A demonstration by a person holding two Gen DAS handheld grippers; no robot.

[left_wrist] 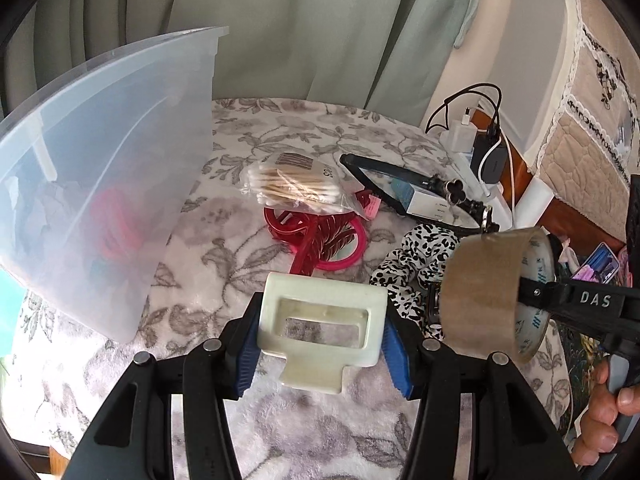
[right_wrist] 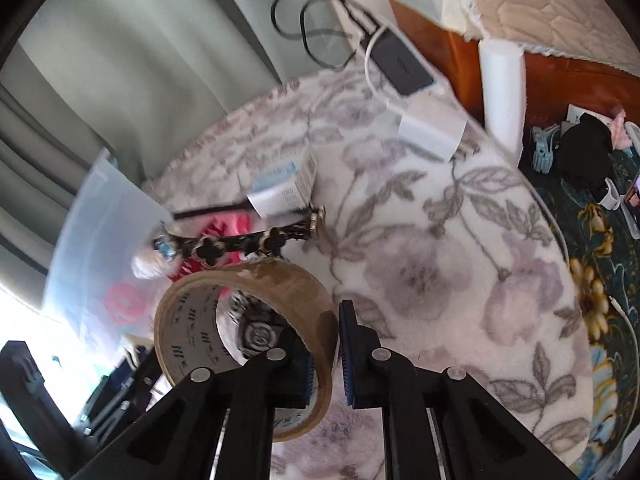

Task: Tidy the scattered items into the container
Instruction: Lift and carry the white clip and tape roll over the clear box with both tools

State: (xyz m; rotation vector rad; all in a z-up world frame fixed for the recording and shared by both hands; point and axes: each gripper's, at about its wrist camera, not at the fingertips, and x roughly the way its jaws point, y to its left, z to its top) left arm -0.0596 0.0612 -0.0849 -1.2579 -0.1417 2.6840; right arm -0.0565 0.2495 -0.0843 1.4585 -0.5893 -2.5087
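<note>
Round counter [left_wrist: 192,312] under floral fleece cover, grey-green curtains [left_wrist: 280,32] behind, bed [left_wrist: 592,128] with quilted cover at right, patterned floor [right_wrist: 600,264] past the counter edge. Open cover at the near and right side; clutter bunched mid-counter. Clear plastic container [left_wrist: 100,184] at left, tilted, one, pink and dark items dimly seen inside. Left gripper [left_wrist: 322,344] clamped on one cream plastic clip [left_wrist: 320,324], just above the cover, beside the container. Right gripper [right_wrist: 324,356] pinching the wall of one brown tape roll [left_wrist: 492,292], one finger inside the ring, lifted off the cover. Loose on the counter: one cotton swab bag [left_wrist: 296,184], red hair clips [left_wrist: 316,236] in a pile, count unclear, one spotted scrunchie [left_wrist: 416,268], one black headband [left_wrist: 420,192], one small box [right_wrist: 288,188]. Two chargers [left_wrist: 476,144] with cables at the far edge.
</note>
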